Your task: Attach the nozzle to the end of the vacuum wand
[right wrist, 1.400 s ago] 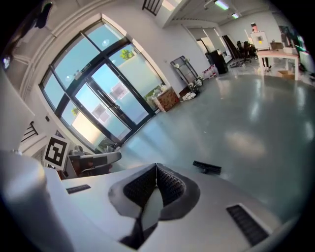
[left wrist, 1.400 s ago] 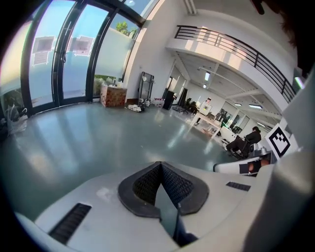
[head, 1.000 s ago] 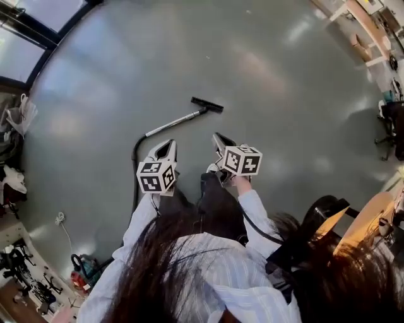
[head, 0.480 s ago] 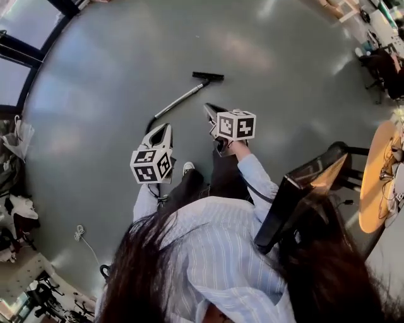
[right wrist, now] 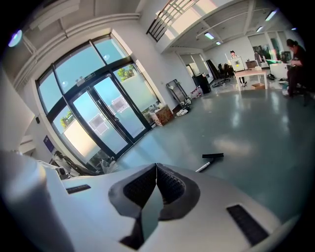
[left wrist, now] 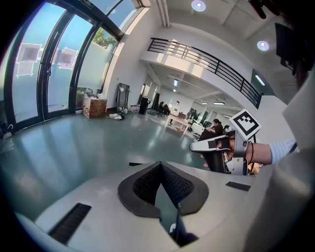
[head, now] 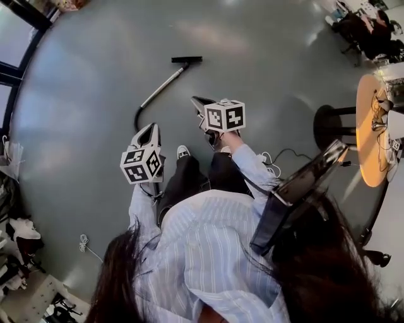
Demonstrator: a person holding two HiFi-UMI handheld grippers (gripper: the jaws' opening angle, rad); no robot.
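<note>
Nozzle (head: 187,60) at wand (head: 163,84) end, on floor (head: 265,69).

A wide, glossy grey-green floor (head: 95,126) spreads through this big open hall and catches pale reflections from overhead. One side is all glass: tall dark-framed windows (left wrist: 44,74) and a pair of glass doors (right wrist: 106,120) let in bright daylight, with some greenery outside. The walls (left wrist: 133,54) are white, and an upper gallery with a black railing (left wrist: 206,61) runs along them under round ceiling lights (left wrist: 198,5). A cardboard box (left wrist: 94,106) stands by the windows. Farther in are a white desk (right wrist: 251,74) and dark office chairs (head: 360,28). Nearer, a round wooden desk (head: 366,145) stands beside a black stool (head: 328,123), and a white cable (head: 84,243) lies on the floor.
</note>
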